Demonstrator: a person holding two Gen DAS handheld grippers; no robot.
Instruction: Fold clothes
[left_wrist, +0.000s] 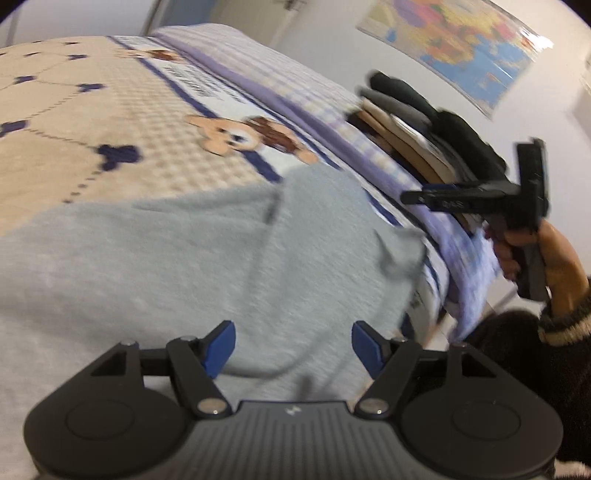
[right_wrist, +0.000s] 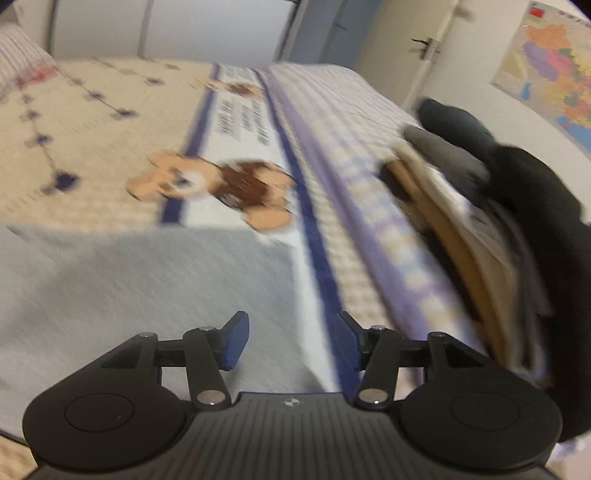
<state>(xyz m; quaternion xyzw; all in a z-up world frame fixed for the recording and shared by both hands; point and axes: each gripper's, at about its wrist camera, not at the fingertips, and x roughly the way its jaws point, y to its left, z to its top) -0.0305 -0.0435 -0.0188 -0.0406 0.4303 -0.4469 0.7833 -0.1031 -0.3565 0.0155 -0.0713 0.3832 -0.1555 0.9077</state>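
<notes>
A light grey garment (left_wrist: 177, 258) lies spread on the bed, with a fold ridge running down its middle; it also shows in the right wrist view (right_wrist: 147, 288). My left gripper (left_wrist: 293, 345) is open and empty, just above the garment's near part. My right gripper (right_wrist: 293, 341) is open and empty, over the garment's right edge; from the left wrist view it (left_wrist: 436, 195) hangs in the air at the right, held by a hand, above the bed's edge. Both views are blurred.
The bed has a beige blanket with bears (left_wrist: 110, 122) and a lilac checked quilt (right_wrist: 351, 155) along its right side. A stack of folded clothes (right_wrist: 491, 221) in black, grey and tan lies on the quilt. A map (left_wrist: 461, 44) hangs on the wall.
</notes>
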